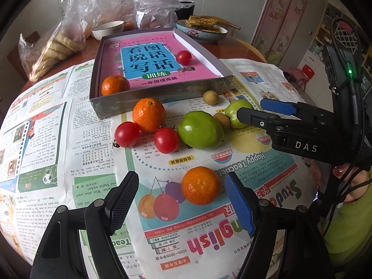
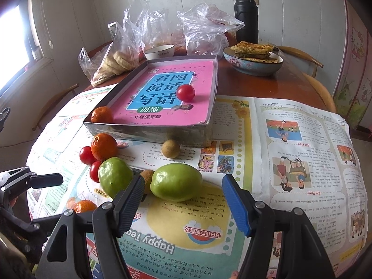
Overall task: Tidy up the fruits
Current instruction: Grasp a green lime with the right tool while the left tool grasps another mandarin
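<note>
Sorting is partly done: one orange and one cherry tomato already lie in the shallow box, on the pink book inside it. The left gripper hangs with its fingers apart around a loose orange on the newspaper-covered surface, not yet pressing it. The right gripper likewise frames a green fruit, fingers apart and empty. Judging by this, the step in hand is picking up both fruits; next, each pair of fingers must close gently, lift, and carry to the box. Counted left to right outside the box: two tomatoes, two oranges, two green fruits, two small brown longans.
</note>
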{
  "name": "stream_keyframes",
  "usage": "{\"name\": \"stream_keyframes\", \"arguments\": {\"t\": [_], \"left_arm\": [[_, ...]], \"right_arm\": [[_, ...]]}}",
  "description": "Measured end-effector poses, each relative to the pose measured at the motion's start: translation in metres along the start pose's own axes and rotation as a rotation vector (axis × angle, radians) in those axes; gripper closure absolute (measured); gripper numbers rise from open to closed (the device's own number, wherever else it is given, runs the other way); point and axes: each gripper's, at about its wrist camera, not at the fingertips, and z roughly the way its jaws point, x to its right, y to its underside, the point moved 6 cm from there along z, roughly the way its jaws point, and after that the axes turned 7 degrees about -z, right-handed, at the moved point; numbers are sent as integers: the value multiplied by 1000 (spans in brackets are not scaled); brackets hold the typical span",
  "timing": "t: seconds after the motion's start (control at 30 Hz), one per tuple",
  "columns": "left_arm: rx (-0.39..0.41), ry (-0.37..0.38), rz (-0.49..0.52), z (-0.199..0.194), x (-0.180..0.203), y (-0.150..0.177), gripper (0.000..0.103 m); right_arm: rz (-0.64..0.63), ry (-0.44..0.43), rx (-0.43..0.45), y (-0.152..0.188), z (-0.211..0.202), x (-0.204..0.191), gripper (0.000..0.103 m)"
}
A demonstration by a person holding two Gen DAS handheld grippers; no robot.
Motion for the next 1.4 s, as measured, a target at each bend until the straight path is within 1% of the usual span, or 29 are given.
{"name": "stream_keyframes", "arguments": {"t": [0.17,0.7,0.77,0.83,0.9,0.93,1.03,1.17,1.3,1.4], "left_arm": [[-20,10,13,5,5,4,25],[-21,14,39,11,9,5,26],[-20,17,47,11,11,5,28],[-21,14,50,12,11,5,33],[-26,17,52,13,12,4,34],[-28,19,53,14,12,5,34],[-35,24,56,16,14,6,40],[-47,28,54,20,15,7,41],[-51,29,51,22,16,8,42],[-57,29,49,24,17,8,45]], "right_arm": [[5,1,-6,1,3,1,34],[17,-27,-29,4,15,3,34],[18,-35,-29,4,16,3,34],[20,-43,-30,5,17,3,34],[17,-48,-29,5,18,2,35],[14,-54,-28,5,18,1,37],[18,-78,-31,5,21,1,43],[15,-95,-36,6,23,-2,49],[10,-90,-28,5,23,-3,50],[3,-86,-20,4,23,-4,50]]}}
